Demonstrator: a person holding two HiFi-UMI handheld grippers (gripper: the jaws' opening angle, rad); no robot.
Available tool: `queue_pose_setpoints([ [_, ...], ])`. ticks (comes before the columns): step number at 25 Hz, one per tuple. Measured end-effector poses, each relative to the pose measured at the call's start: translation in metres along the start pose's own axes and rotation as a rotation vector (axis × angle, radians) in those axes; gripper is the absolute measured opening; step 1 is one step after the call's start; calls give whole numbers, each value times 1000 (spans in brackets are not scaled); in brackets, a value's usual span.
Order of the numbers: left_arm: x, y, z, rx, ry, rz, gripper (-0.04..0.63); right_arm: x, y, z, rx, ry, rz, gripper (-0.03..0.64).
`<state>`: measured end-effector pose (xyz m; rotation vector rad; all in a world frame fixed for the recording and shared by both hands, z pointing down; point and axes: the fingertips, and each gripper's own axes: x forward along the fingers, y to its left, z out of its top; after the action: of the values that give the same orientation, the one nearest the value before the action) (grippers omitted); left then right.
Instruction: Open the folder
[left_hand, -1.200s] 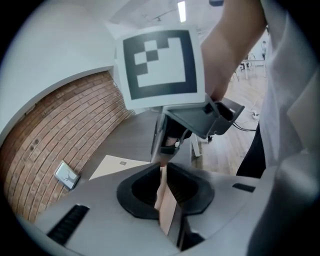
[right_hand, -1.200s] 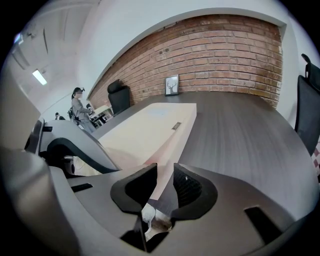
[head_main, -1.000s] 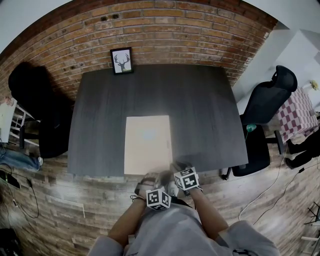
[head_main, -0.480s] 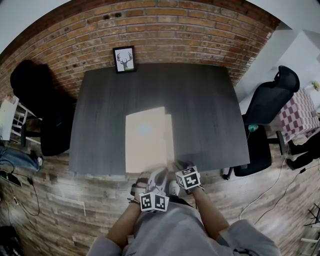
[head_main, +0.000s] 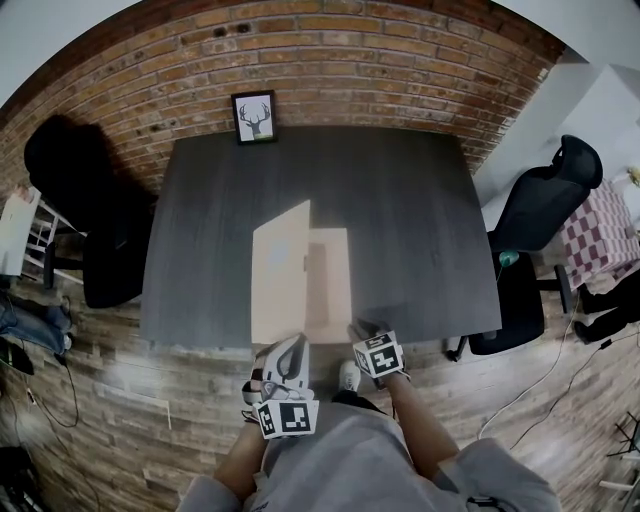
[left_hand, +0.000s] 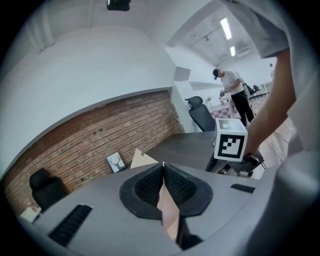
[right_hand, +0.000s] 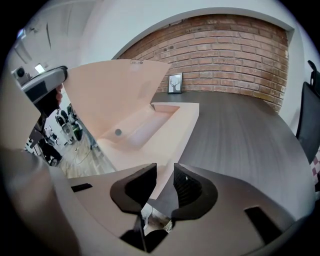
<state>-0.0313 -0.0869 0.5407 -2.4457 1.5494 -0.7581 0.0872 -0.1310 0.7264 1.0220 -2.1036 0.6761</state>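
**Cover half up, spine to the left: the swing goes leftwards**

At the lower left of the head view, the left gripper (left_hand: 163, 166) has its jaws pressed together on a thin beige sheet. That sheet is the near edge of the folder's front cover (head_main: 280, 272). The cover stands tilted up off the rest of the folder (head_main: 330, 285), which lies flat on the dark table (head_main: 410, 210), low in the middle of the frame and close to the near edge.

The folder's long axis runs from the bottom of the frame toward the top, away from the person. The hinge edge (head_main: 254, 290) appears to be its left long side, and the cover's free long edge is raised above the middle of the folder. From the left gripper, the hinge therefore lies ahead and slightly left. My reading is that carrying the cover further left over that line would lay it flat on the bare table beside the folder.

The left gripper is the one placed for that move.

To the right, the right gripper (right_hand: 164, 172) sits at the table's near edge by the folder's near right corner. Its jaws are a little apart and grip nothing that I can see. The lower leaf (right_hand: 172, 127) shows just beyond the gap, so this gripper looks placed to steady that leaf.
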Motion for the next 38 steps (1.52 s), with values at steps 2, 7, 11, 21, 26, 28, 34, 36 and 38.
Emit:
queue_pose_setpoints([
  [2, -8, 14, -1, -35, -3, 49, 8, 0, 0, 0, -4, 3, 0, 81],
  [7, -29, 50, -12, -141, 21, 170, 5, 0, 1, 1, -21, 15, -1, 84],
  [11, -46, 78, -22, -215, 33, 259, 5, 2, 3, 1, -54, 27, -7, 84],
  [21, -83, 142, -73, -467, 86, 476, 3, 2, 4, 1, -91, 62, -15, 84],
  [26, -98, 168, -103, -506, 136, 564, 3, 2, 3, 1, -97, 75, -19, 84],
  [28, -104, 178, -119, -534, 160, 600, 3, 2, 3, 1, -96, 76, -24, 84],
  [34, -114, 202, -159, -582, 222, 678, 5, 2, 2, 1, -93, 84, -30, 84],
  [36, -115, 210, -172, -593, 244, 702, 5, 2, 2, 1, -91, 87, -32, 84],
  [38, -117, 216, -188, -608, 272, 726, 5, 2, 2, 0, -89, 90, -37, 84],
])
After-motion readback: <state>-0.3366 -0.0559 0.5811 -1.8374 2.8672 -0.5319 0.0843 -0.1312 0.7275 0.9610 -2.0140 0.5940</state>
